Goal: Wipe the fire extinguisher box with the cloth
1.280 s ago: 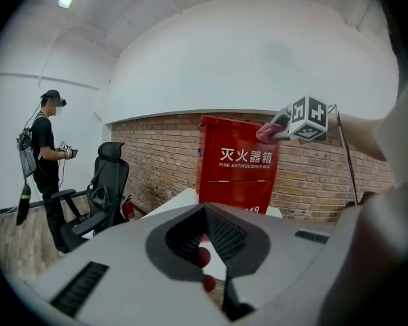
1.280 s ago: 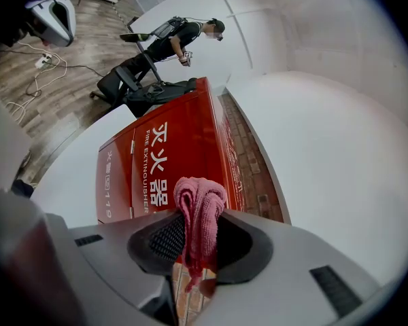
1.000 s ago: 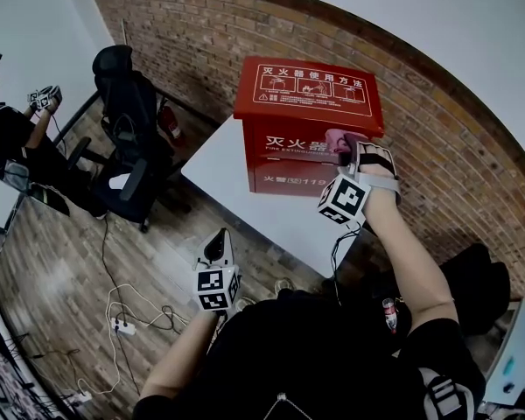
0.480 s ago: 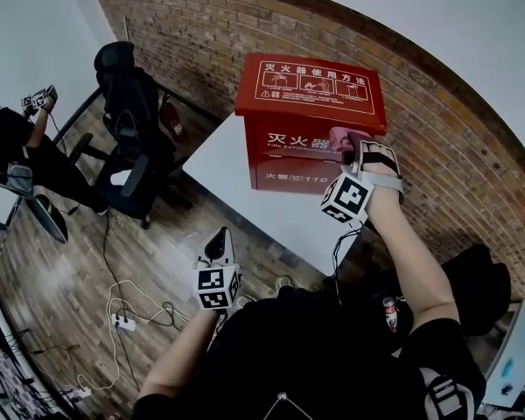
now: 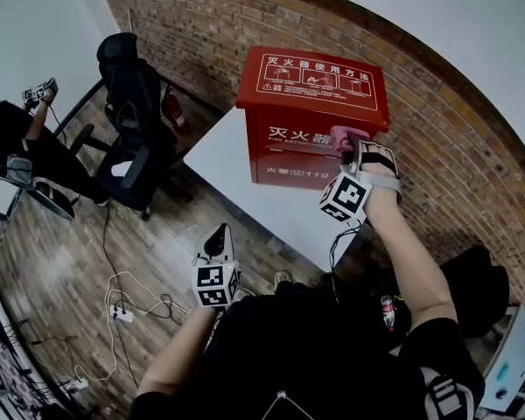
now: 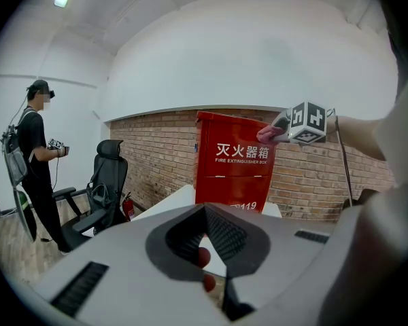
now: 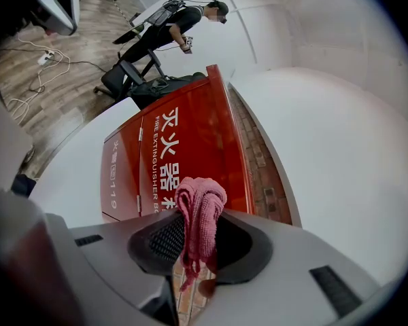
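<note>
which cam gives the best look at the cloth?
Right gripper view: the pink cloth sits centre frame, pinched between the fingers of the right gripper, in front of the fire extinguisher box. Head view shows a small bunch above that gripper; left gripper view, a distant sliver.

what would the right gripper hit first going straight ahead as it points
Likely the front of the red metal fire extinguisher box, with the pink knitted cloth clamped in the right gripper touching first.

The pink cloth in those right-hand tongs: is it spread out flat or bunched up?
Bunched up. The cloth is a gathered wad pinched between the right tongs, with loose threads hanging below the grip.
</note>
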Tool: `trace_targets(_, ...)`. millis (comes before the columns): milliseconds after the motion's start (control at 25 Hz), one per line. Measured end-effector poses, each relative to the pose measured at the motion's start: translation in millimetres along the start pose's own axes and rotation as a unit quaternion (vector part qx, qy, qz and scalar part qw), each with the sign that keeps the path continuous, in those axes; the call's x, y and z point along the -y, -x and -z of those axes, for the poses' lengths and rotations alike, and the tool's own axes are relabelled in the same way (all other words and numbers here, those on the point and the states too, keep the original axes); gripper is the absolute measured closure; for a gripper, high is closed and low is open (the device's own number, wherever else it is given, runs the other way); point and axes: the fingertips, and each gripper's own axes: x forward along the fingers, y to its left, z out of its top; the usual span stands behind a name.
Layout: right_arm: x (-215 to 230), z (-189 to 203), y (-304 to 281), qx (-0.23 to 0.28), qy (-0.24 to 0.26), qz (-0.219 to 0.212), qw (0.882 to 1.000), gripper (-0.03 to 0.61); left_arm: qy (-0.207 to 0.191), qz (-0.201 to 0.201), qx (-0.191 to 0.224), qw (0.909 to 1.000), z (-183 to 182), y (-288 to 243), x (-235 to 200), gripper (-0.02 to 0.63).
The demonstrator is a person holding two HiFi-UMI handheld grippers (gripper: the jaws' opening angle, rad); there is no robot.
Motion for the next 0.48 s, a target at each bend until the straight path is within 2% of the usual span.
trace_targets(480, -31.1, 3.7, -14.3, -0.004, 0.005, -0.008, 1.000, 0.469, 0.001, 0.000, -0.012, 0.9999, 9.0, 9.7, -0.8, 0.586)
